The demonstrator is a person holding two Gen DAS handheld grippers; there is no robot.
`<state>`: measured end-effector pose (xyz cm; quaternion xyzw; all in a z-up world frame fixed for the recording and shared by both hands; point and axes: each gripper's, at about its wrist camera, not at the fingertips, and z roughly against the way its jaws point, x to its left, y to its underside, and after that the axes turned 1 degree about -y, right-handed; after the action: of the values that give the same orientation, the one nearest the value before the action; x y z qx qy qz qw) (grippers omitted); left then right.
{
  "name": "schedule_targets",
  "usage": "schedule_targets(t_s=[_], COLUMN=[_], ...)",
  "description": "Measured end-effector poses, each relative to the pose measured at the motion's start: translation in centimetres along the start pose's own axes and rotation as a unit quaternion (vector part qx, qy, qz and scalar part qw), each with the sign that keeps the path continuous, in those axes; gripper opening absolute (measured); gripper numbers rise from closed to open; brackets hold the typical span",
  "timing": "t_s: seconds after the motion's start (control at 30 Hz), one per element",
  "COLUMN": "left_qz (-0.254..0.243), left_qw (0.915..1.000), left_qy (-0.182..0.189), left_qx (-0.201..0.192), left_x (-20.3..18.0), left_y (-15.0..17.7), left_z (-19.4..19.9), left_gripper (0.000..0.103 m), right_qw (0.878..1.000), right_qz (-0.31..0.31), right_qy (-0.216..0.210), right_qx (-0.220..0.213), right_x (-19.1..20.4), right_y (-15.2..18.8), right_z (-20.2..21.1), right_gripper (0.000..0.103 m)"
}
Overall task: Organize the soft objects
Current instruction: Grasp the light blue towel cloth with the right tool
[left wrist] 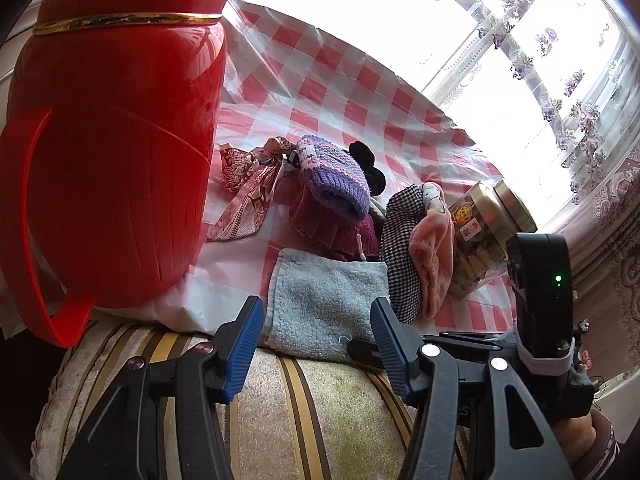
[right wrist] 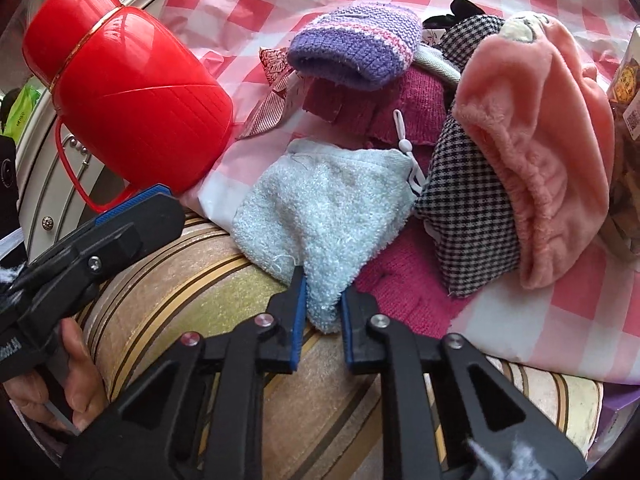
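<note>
The right tool (right wrist: 324, 300) pinches only the towel's (right wrist: 320, 208) corner — a lift could slip it free — while the left tool (left wrist: 316, 340) stands spread.

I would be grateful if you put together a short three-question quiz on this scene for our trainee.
1. True or false: the right gripper is shut on the light blue towel.
2. Which item lies on top of the checked black-and-white cloth? A) pink plush piece B) red jug C) glass jar
3. Fill in: the left gripper is ____ and holds nothing.

Key: 1 true; 2 A; 3 open.
</note>
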<state>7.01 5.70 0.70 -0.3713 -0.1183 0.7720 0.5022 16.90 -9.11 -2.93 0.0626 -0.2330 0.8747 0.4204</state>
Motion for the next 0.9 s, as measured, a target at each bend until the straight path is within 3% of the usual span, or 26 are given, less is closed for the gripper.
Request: schedule_targets(t_s=[0.33,0.5,0.73,0.9], left_qz=[-0.017,-0.037,-0.087,-0.105], left_qw=[0.9998,0.9992,0.9948,0.9922], left_qy=[-0.007,0.014,0.050,0.051], left_qx=[-0.001,-0.003,0.013,0.043], left_x=[-1.4,-3.6,-8.5,-10.9], left_y=[-0.9,-2.4,-5.0,-6.5], left_z=[-0.2,-1.1,-4.7,-8.4], left_gripper=[0.057,0.056,0.056,0.051], right_qw=[0.998,0.996,0.990,0.984], right_qz=[-0.030,-0.054,-0.096,-0.125], right_qy=[-0.031,-0.045,-0.052,-0.049], right_qx=[-0.038,-0.058,-0.091,-0.117], right_x=[-2.5,-4.4,-7.6,-10.3], right_y=[2.8,4.7,7.5,9.7], right_z=[4.8,7.5,11.0,13.7], right_gripper=[0.018,0.018,0.018,0.018])
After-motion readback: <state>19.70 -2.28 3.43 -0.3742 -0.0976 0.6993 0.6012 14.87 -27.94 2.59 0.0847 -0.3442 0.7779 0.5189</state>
